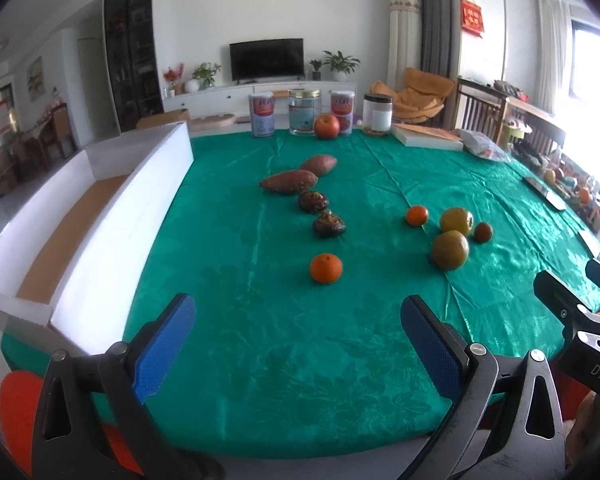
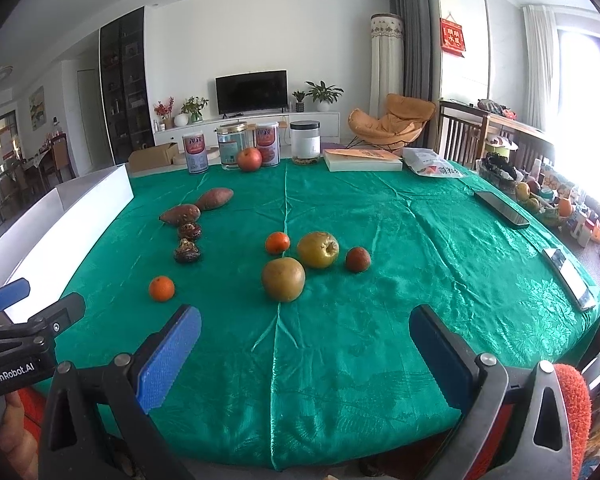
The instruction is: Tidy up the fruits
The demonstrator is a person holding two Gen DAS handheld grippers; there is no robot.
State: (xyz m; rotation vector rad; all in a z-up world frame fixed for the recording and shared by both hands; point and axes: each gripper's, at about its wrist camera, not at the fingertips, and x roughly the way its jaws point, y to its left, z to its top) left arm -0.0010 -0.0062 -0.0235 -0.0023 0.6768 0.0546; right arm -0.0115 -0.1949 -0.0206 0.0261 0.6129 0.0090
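Hovering over the near edge of the green tablecloth (image 2: pixel 340 208), left gripper (image 1: pixel 298 344) and right gripper (image 2: pixel 305 352) both with jaws spread wide, holding nothing; scattered mid-table — two oranges (image 2: pixel 161 288), two yellow-green pears (image 2: pixel 283 279), a small reddish fruit (image 2: pixel 357 259); a red apple (image 2: pixel 249 159) far back by the jars; white box (image 1: pixel 96 208) along the left edge.

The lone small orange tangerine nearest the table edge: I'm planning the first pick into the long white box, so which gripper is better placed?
Left. The tangerine lies straight ahead of the open left gripper, and the white box is on its side.
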